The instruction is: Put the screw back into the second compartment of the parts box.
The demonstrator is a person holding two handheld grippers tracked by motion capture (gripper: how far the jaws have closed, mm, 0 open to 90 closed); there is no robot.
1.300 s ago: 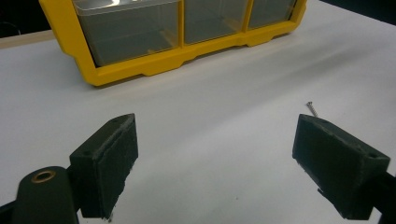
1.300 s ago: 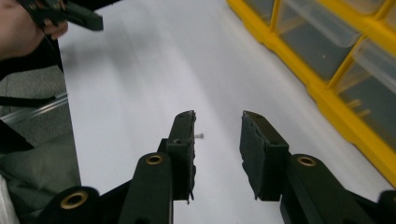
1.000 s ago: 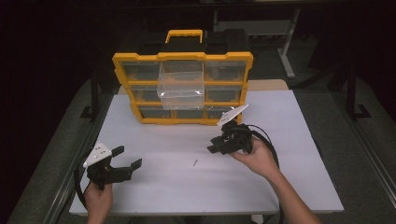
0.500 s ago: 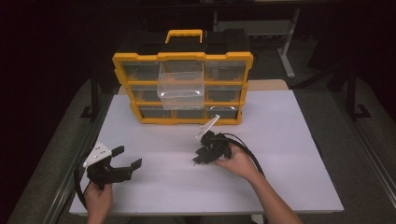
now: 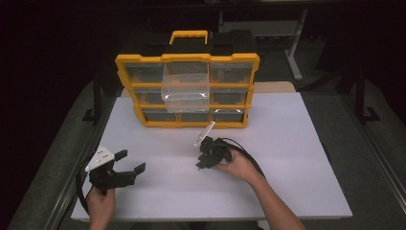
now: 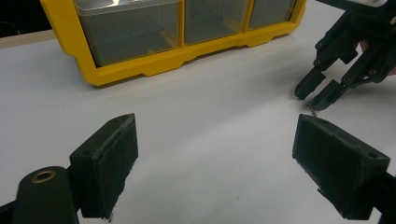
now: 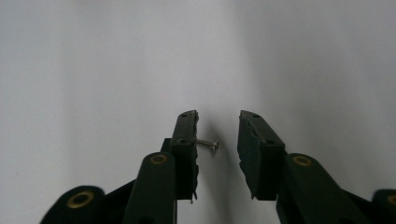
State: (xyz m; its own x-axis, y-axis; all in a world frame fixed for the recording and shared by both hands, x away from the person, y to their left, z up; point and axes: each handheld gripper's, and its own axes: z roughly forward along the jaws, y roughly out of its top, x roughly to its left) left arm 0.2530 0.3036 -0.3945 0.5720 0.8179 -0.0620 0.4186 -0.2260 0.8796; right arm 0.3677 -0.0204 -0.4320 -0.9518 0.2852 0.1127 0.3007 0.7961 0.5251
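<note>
White table (image 5: 297, 143), yellow drawer cabinet (image 5: 186, 91), one clear drawer (image 5: 186, 92) pulled out, contents unclear, left gripper (image 6: 215, 154) gaping wide, right gripper (image 7: 217, 140) narrowing around a small screw (image 7: 207, 143), unpinched.

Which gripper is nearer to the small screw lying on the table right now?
Right. The right gripper has its jaws on either side of the screw, not yet pressing it. The left gripper stands open, well off to the screw's left near the table's front edge.

— What's down there?
— A tiny silver screw (image 7: 207, 143), lying flat on the white table (image 7: 93, 70).
— Pose?
— Crosswise, tip end against one black pad, head pointing toward the other.
</note>
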